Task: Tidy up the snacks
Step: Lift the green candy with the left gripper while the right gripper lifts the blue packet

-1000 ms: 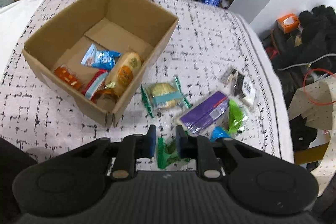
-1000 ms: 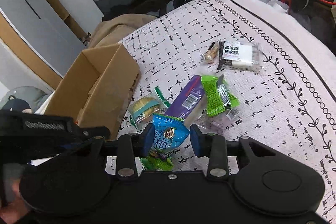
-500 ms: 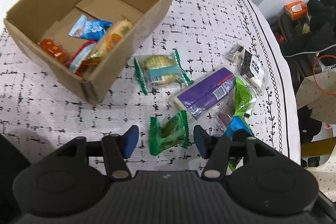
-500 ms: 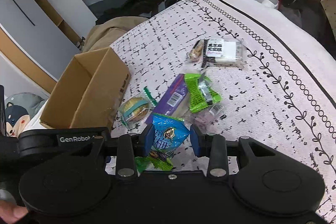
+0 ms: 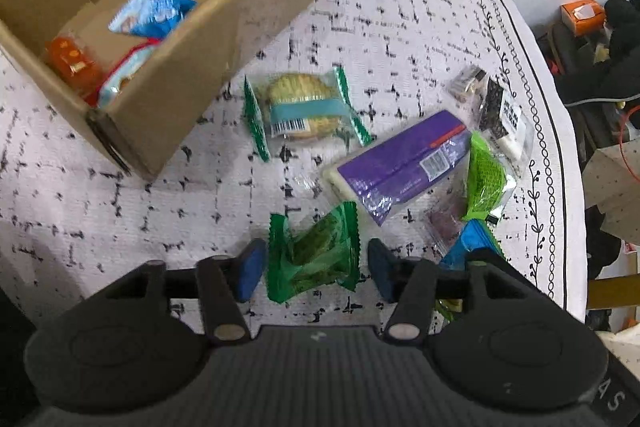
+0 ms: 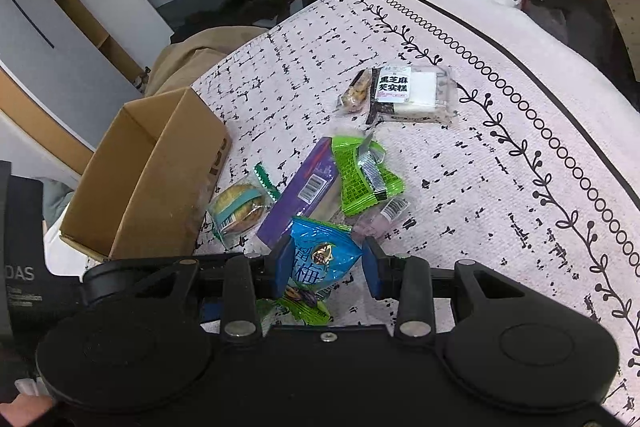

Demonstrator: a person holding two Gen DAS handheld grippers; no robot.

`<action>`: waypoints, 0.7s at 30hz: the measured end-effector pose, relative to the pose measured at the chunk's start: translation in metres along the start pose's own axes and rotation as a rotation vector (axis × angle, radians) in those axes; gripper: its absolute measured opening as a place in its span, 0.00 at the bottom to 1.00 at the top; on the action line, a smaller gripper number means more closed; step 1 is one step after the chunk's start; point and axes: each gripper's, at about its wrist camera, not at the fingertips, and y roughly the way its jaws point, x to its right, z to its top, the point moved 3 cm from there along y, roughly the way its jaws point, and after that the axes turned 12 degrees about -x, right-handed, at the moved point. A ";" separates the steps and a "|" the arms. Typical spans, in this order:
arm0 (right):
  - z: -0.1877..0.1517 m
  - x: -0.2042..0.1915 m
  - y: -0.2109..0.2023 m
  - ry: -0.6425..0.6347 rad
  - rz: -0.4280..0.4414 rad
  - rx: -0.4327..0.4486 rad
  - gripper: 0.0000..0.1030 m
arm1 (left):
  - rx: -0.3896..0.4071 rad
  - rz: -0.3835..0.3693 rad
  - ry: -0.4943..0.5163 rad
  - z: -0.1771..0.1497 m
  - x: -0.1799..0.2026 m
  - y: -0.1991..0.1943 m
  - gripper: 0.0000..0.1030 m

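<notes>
Widened since before, left fingers [image 5: 252, 269] flank the green packet [image 5: 314, 251]; right fingers [image 6: 282, 267] pinch the blue pouch [image 6: 318, 261]

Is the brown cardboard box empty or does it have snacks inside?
Not empty: the brown cardboard box holds a blue packet and an orange packet.
</notes>
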 end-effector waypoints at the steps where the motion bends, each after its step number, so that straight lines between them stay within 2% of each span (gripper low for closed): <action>1: 0.000 0.000 0.001 -0.002 0.001 -0.001 0.35 | -0.009 -0.006 -0.004 0.000 -0.001 0.002 0.44; 3: 0.001 -0.002 0.001 -0.005 0.004 0.001 0.35 | -0.008 -0.014 -0.007 0.000 -0.001 0.002 0.35; 11: 0.005 -0.008 -0.005 -0.010 0.041 0.031 0.35 | 0.052 -0.004 0.021 0.004 -0.003 -0.020 0.33; 21: 0.013 -0.027 -0.030 -0.038 0.100 0.132 0.35 | 0.126 -0.027 0.060 0.011 -0.005 -0.068 0.33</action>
